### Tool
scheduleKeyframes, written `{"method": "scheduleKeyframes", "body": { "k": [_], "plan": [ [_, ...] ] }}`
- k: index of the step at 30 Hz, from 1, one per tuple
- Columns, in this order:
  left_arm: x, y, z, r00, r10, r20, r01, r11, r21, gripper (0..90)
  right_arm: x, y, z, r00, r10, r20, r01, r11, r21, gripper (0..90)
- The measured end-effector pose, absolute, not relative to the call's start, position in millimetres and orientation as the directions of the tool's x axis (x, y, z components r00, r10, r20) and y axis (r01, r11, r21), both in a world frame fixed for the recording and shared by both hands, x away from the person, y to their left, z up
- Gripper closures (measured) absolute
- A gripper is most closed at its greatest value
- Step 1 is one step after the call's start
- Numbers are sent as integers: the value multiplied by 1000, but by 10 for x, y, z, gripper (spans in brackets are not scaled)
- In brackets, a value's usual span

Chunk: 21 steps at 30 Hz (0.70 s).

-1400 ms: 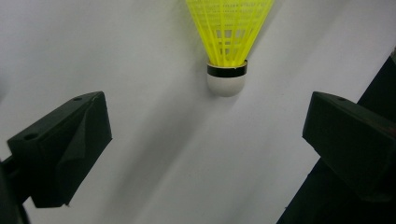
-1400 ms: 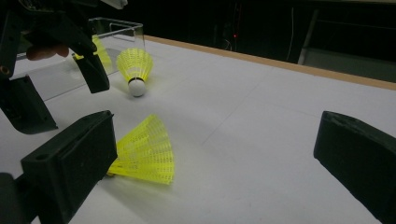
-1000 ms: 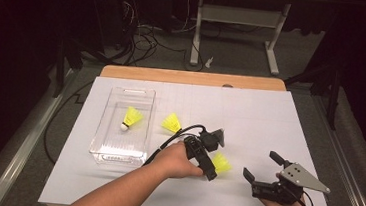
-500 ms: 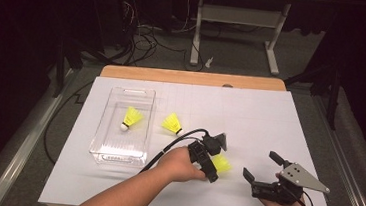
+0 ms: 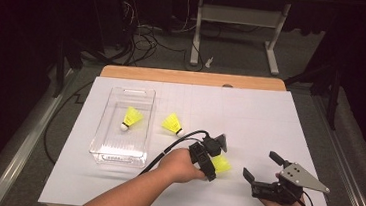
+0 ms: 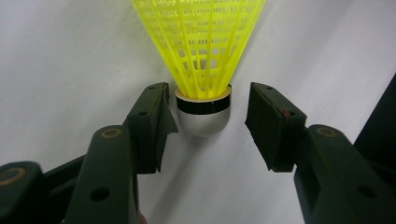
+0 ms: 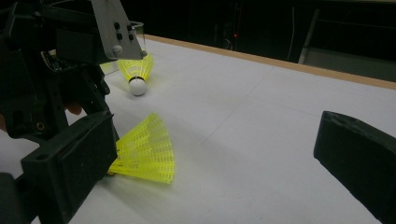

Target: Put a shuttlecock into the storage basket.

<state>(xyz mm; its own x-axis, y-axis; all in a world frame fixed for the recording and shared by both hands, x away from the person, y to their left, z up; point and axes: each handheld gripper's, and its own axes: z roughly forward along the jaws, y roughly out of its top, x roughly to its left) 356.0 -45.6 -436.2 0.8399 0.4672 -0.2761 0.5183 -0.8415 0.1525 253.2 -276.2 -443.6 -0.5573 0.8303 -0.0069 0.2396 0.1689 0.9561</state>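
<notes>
A dark room with cables on the floor surrounded the white-covered tabletop [image 5: 250, 114]. A clear plastic bin [image 5: 141, 129] held one yellow shuttlecock [image 5: 131, 117]; another [image 5: 172, 124] lay just beside it. Since the earlier frame, the left gripper [image 5: 212, 162] had been closing its jaws around a third shuttlecock's [image 6: 204, 70] cork, one jaw about touching it, the other apart. The right gripper [image 5: 261, 172] rested nearby, jaws apart, unmoved.
</notes>
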Motion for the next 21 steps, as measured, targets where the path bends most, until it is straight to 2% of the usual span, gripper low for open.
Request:
{"method": "scheduleKeyframes", "body": {
  "k": [11,21],
  "plan": [
    [3552,-472,-4367,845,466,-262,513,-845,152,642,2534,-2764,-4438,-558,830,-7,240,169,956,1],
    [3563,-463,-4330,843,471,-260,518,-841,156,651,2536,-2763,-4438,-558,830,-8,240,170,956,1]
  ]
}}
